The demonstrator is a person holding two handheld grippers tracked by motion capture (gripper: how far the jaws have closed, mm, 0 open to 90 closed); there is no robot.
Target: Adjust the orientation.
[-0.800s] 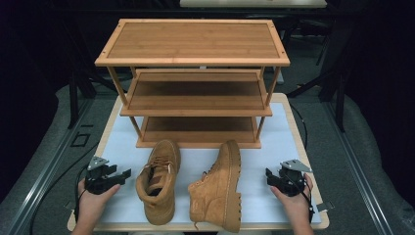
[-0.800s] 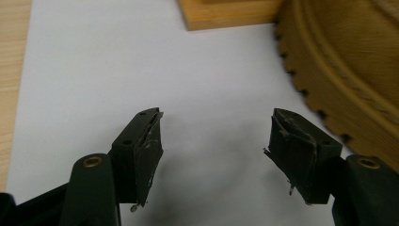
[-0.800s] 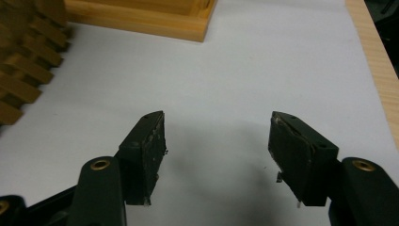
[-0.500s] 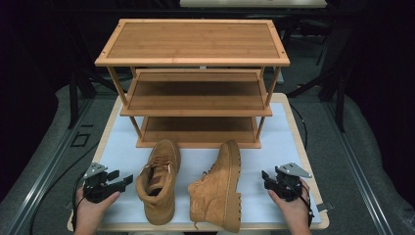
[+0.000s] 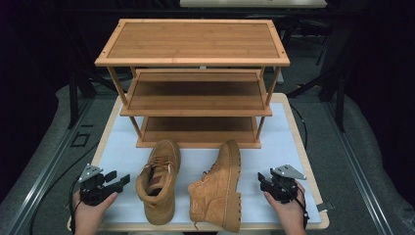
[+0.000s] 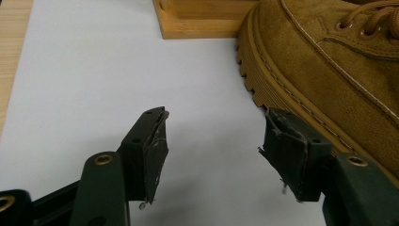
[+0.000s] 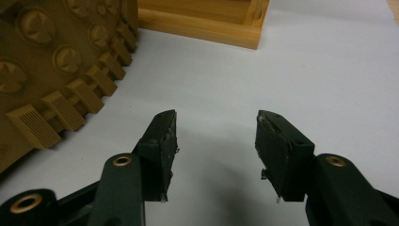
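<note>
Two tan suede boots lie on the white mat in front of a wooden shoe rack (image 5: 192, 112). The left boot (image 5: 157, 182) stands upright; its sole edge and laced upper (image 6: 329, 70) show beside my left gripper. The right boot (image 5: 219, 190) lies on its side, with its lugged sole (image 7: 51, 70) turned toward my right gripper. My left gripper (image 5: 121, 180) (image 6: 211, 127) rests open on the mat just left of the upright boot, nothing between its jaws. My right gripper (image 5: 261, 179) (image 7: 216, 122) rests open to the right of the tipped boot, also holding nothing.
The rack has three shelves, all bare, and its base corner (image 6: 197, 21) (image 7: 226, 23) stands just beyond each gripper. The mat (image 5: 117, 152) covers a wooden table whose edge (image 5: 306, 161) runs close outside both hands. Cables trail off each gripper.
Both hands have slid a little back toward the near edge of the table. The boots and the rack have not moved, and both pairs of jaws stay open.
</note>
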